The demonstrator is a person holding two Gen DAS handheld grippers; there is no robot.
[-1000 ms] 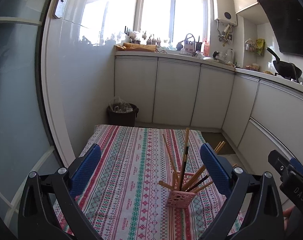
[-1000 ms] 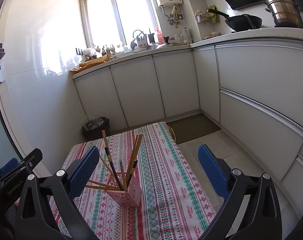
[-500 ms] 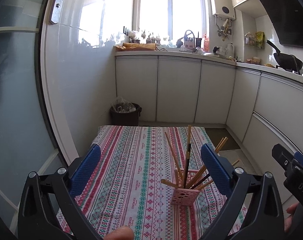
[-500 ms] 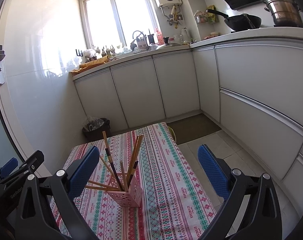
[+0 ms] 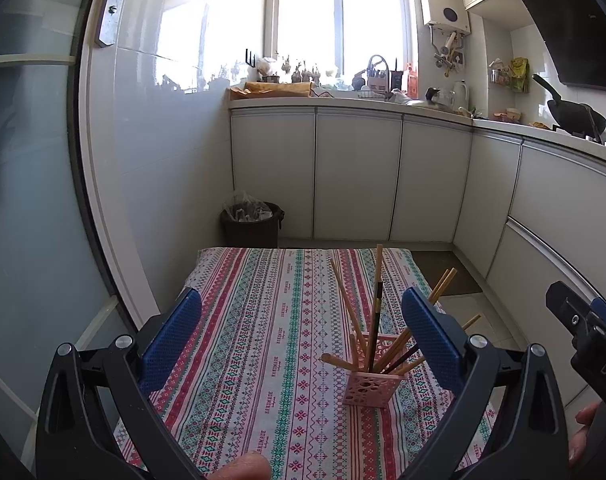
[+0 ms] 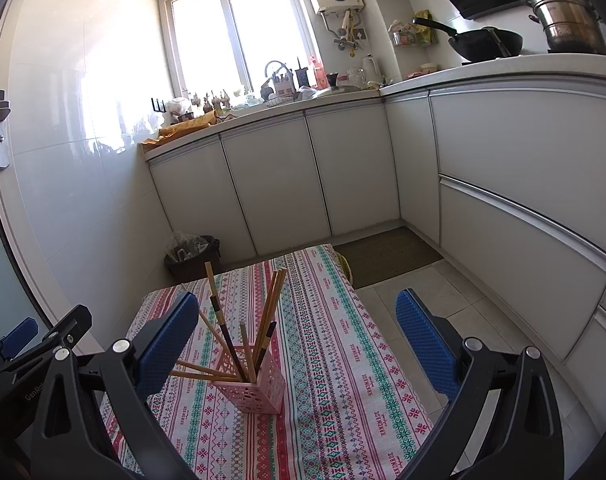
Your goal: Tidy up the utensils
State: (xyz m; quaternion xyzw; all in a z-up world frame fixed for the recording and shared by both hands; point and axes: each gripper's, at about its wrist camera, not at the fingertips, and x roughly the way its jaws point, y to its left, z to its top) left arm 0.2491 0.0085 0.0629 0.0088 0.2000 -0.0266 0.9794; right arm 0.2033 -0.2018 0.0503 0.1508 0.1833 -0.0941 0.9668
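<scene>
Standing splayed in the pink holder on the desk, chopsticks lie ahead between both grippers, whose jaws are spread empty.

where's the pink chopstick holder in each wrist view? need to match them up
Left wrist: pink holder sits lower right of centre on the striped tablecloth, just inside the right finger of the open left gripper.
Right wrist: pink holder sits lower left of centre, beside the left finger of the open right gripper.
Shared landmark: dark trash bin on the floor beyond the table's far end.
</scene>
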